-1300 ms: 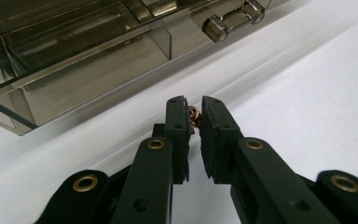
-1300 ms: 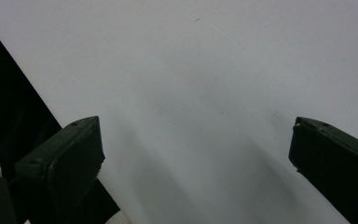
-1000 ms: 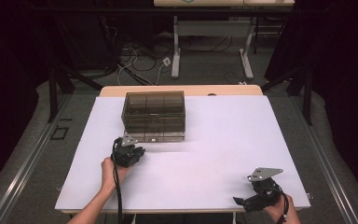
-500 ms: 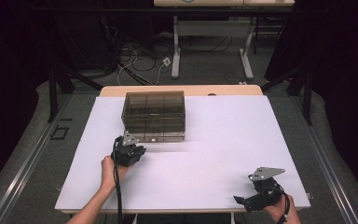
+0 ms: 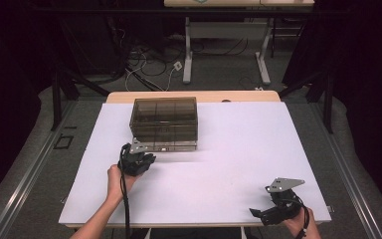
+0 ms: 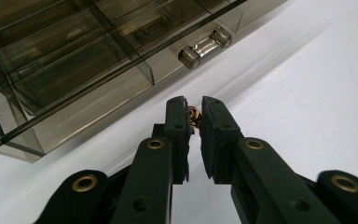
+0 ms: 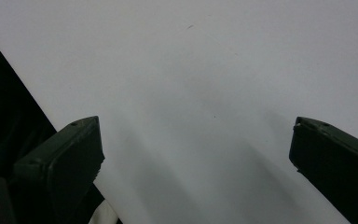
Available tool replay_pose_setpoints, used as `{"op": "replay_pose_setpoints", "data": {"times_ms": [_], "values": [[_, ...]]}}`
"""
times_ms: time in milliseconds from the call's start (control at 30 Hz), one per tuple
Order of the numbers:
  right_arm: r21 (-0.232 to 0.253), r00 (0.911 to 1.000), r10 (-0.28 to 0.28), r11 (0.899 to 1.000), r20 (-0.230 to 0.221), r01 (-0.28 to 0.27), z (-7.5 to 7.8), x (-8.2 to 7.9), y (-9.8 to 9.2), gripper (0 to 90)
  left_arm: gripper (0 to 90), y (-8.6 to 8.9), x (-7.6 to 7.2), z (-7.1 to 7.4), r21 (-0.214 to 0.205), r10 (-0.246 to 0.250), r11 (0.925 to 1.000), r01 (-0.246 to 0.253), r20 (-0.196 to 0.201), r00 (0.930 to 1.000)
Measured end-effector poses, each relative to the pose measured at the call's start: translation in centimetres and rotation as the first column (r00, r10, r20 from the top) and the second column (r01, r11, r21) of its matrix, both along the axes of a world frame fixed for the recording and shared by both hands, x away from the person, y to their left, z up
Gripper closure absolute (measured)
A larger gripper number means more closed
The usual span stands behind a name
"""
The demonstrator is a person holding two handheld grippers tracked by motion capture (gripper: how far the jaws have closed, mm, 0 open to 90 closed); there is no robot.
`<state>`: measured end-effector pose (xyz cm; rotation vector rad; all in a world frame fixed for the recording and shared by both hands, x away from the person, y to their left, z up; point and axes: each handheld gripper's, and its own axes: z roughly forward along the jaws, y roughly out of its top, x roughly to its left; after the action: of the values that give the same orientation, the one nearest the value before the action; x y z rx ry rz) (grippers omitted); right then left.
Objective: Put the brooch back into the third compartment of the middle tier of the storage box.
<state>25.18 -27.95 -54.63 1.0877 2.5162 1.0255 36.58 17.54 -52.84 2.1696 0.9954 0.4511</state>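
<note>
left gripper (image 6: pixel 195 116): jaws nearly closed, pinching a small coppery ring (image 6: pixel 195 116) at the tips, just off the drawer box front
ring axis: too small to tell
drawer box (image 5: pixel 165 122): smoky clear, long side across the desk (image 5: pixel 238 149), handle (image 6: pixel 204 47) facing the person
right gripper (image 5: pixel 273 211): jaws wide, nothing between, near right desk corner

box (image 5: pixel 164 123): smoky grey, clear | table (image 5: pixel 238 164): white | fingers (image 6: pixel 177 122): black

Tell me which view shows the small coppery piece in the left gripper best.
The left gripper view: the coppery piece sits pinched between the left gripper tips, near the drawer box. In the high view the piece is too small to make out.
</note>
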Motion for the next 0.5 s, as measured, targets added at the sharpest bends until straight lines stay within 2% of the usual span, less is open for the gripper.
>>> {"op": "replay_pose_setpoints", "data": {"times_ms": [400,467,500], "values": [[0.002,1.0,0.002,1.0,0.009,-0.002,0.0,0.0,0.1,2.1,81.1,-0.6,0.2,0.9,-0.015,-0.017,0.9997,0.017,0.011,0.9998],[-0.004,1.0,0.007,1.0,-0.004,-0.007,0.1,0.0,0.0,2.1,81.1,-0.7,0.2,1.0,-0.018,-0.017,0.9997,0.017,0.015,0.9997],[0.002,0.9999,0.004,1.0,0.01,-0.004,0.0,0.0,0.0,2.1,81.1,-0.7,0.3,1.1,-0.019,-0.019,0.9996,0.02,0.02,0.9996]]}}
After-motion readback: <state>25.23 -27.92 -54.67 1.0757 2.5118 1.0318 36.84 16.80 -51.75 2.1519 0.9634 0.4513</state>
